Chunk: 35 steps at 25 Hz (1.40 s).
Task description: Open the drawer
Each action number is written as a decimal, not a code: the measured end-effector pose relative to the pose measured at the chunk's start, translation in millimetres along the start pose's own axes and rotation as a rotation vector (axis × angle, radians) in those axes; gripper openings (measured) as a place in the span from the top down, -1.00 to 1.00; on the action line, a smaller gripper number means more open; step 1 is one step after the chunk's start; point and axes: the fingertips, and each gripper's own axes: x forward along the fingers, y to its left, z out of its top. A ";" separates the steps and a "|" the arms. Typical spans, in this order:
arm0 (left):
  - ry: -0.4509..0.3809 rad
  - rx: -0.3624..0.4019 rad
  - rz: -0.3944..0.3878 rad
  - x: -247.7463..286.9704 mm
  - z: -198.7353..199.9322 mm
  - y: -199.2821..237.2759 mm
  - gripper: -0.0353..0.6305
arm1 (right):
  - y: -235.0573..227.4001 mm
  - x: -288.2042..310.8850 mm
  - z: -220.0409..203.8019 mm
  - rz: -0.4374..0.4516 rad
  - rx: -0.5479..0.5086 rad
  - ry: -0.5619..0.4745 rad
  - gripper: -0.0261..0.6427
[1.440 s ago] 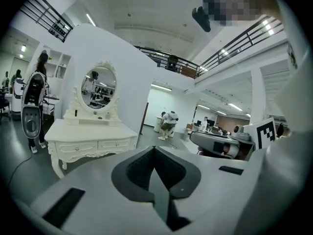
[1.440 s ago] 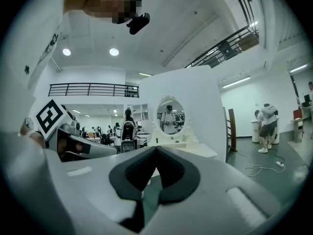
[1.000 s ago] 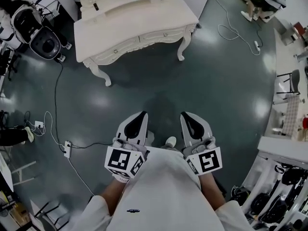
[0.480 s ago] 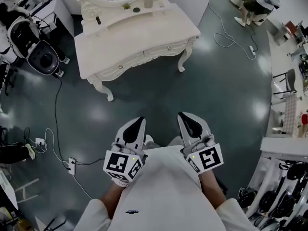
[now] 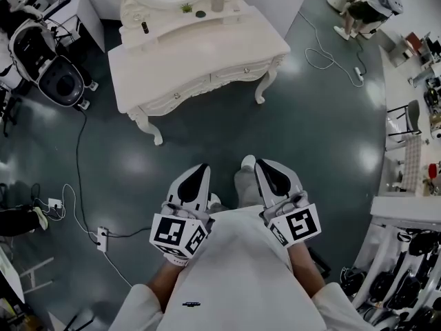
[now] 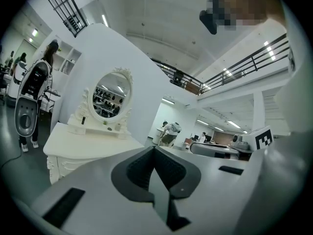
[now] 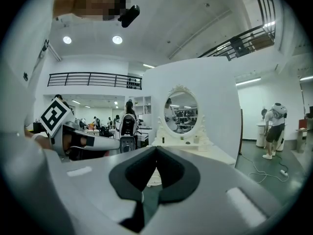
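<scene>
Head view: the person had walked closer to the white dressing table [image 5: 200,43], a foot [image 5: 247,178] now out in front. Its drawers [image 5: 178,95] stayed shut, well apart from the left gripper [image 5: 200,171] and right gripper [image 5: 264,168]. Left gripper view: fingers clenched on nothing, the table ahead at left. Right gripper view: fingers clenched too, also empty, with the table straight ahead beyond them — the approach looked unfinished, the drawers not yet reached
</scene>
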 end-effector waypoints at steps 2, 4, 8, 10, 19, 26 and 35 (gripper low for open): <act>-0.001 -0.001 0.001 1.7 0.3 1.5 0.87 | -1.3 1.4 -0.9 -0.002 0.000 0.002 0.89; 0.001 -0.002 0.004 4.3 1.2 2.8 0.87 | -4.1 4.0 -2.7 0.001 0.001 0.006 0.89; 0.010 -0.015 0.026 8.1 -1.5 7.8 0.87 | -10.7 13.8 -8.5 0.017 0.013 0.016 0.89; 0.016 -0.019 0.037 13.8 -3.2 13.0 0.87 | -14.7 22.5 -8.0 0.026 0.016 0.008 0.89; 0.046 -0.005 0.047 71.0 9.8 31.2 0.87 | -60.7 66.1 -8.4 0.031 0.041 0.011 0.89; 0.058 0.004 0.050 145.9 28.4 47.7 0.87 | -125.2 115.7 -4.1 0.027 0.054 0.004 0.89; 0.041 0.050 0.067 250.2 75.0 49.8 0.87 | -218.4 175.5 23.0 0.053 0.080 -0.037 0.89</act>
